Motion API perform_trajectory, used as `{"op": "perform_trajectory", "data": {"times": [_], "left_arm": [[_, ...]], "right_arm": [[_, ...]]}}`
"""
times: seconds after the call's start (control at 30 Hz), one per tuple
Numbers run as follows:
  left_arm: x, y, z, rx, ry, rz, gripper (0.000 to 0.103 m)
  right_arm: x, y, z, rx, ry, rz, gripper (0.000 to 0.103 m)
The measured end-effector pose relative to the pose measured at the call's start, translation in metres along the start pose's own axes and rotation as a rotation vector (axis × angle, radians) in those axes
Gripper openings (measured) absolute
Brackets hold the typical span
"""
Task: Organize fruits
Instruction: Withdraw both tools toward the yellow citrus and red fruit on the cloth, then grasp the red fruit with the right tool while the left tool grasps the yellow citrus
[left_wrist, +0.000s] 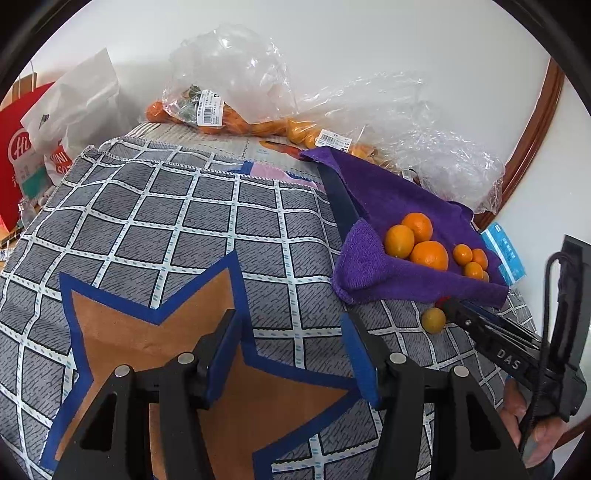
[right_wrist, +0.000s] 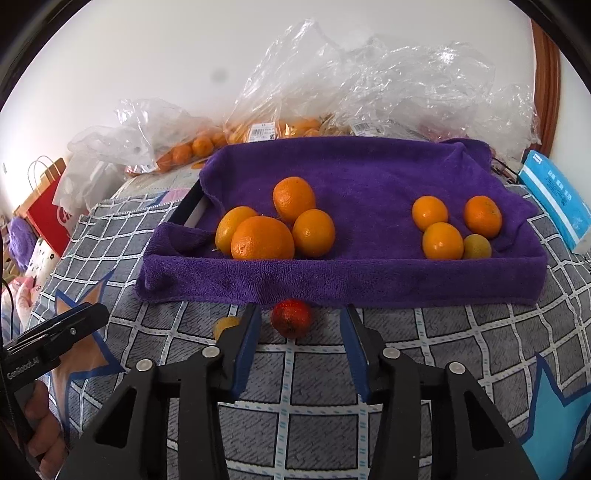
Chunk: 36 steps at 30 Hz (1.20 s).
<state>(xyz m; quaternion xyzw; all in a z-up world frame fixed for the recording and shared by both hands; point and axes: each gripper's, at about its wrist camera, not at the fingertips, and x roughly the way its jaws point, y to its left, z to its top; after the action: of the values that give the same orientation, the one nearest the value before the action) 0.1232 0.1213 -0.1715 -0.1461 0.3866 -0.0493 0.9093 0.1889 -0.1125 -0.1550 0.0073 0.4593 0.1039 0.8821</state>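
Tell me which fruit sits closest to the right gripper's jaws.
The red fruit on the checked cloth, just outside the purple towel. It lies between the open jaws' tips; the oranges are farther back.

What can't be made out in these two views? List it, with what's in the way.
- Small yellow fruit: right wrist view, half hidden behind a finger of the right gripper.
- Red fruit: left wrist view, only a sliver shows past the right gripper.
- Bagged fruit: count unreadable through crumpled plastic bags.
- Tray: mostly covered by the purple towel.
- Price labels: too small to read.
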Motion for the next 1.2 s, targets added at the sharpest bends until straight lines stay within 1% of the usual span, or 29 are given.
{"op": "perform_trajectory", "data": {"times": [0.17,0.23,0.3,0.43,0.53,0.57,0.63,0.77,0.83,0.87,0.93,0.97,1.0,1.1,1.13,1.17,1.2], "left_arm": [[0.0,-0.004,0.0,0.024,-0.004,-0.003,0.054],[-0.001,-0.005,0.0,0.031,-0.008,-0.007,0.054],[-0.003,-0.005,0.0,0.037,-0.019,-0.013,0.054],[-0.006,-0.007,0.0,0.057,-0.03,-0.032,0.054],[-0.003,-0.01,-0.002,0.075,0.001,-0.052,0.054],[-0.002,-0.014,-0.003,0.081,0.017,-0.029,0.054],[-0.005,-0.023,-0.006,0.096,0.006,-0.047,0.054],[-0.002,-0.058,-0.01,0.132,0.036,-0.087,0.054],[0.003,-0.076,-0.011,0.158,0.045,-0.09,0.054],[0.007,-0.085,-0.012,0.174,0.046,-0.091,0.054],[0.021,-0.102,-0.015,0.201,0.064,-0.066,0.054],[0.027,-0.108,-0.015,0.204,0.082,-0.059,0.052],[0.032,-0.113,-0.015,0.202,0.095,-0.069,0.051],[0.042,-0.124,-0.013,0.208,0.098,-0.074,0.05],[0.046,-0.127,-0.013,0.211,0.101,-0.066,0.046],[0.051,-0.13,-0.013,0.217,0.108,-0.045,0.04],[0.052,-0.132,-0.012,0.23,0.096,-0.028,0.037]], "right_arm": [[0.011,0.001,0.002,-0.007,0.044,0.007,0.033],[0.012,0.001,0.002,-0.009,0.041,0.008,0.028],[0.012,0.001,0.002,-0.016,0.041,0.017,0.025],[0.002,-0.003,0.0,0.001,0.013,0.03,0.025],[-0.01,-0.01,-0.003,-0.001,0.0,0.017,0.025],[-0.017,-0.013,-0.005,-0.009,-0.005,0.005,0.025],[-0.028,-0.022,-0.009,-0.02,-0.013,-0.02,0.025],[-0.047,-0.045,-0.022,-0.026,-0.023,-0.067,0.025],[-0.055,-0.058,-0.03,-0.013,-0.025,-0.085,0.025],[-0.057,-0.063,-0.032,-0.007,-0.026,-0.091,0.025],[-0.064,-0.073,-0.039,0.01,-0.03,-0.1,0.025],[-0.067,-0.078,-0.043,0.02,-0.032,-0.107,0.025],[-0.071,-0.082,-0.046,0.026,-0.035,-0.114,0.025],[-0.082,-0.094,-0.054,0.045,-0.06,-0.141,0.025],[-0.085,-0.099,-0.056,0.058,-0.071,-0.152,0.025],[-0.086,-0.102,-0.057,0.067,-0.074,-0.153,0.025],[-0.086,-0.106,-0.058,0.081,-0.071,-0.148,0.025]]}}
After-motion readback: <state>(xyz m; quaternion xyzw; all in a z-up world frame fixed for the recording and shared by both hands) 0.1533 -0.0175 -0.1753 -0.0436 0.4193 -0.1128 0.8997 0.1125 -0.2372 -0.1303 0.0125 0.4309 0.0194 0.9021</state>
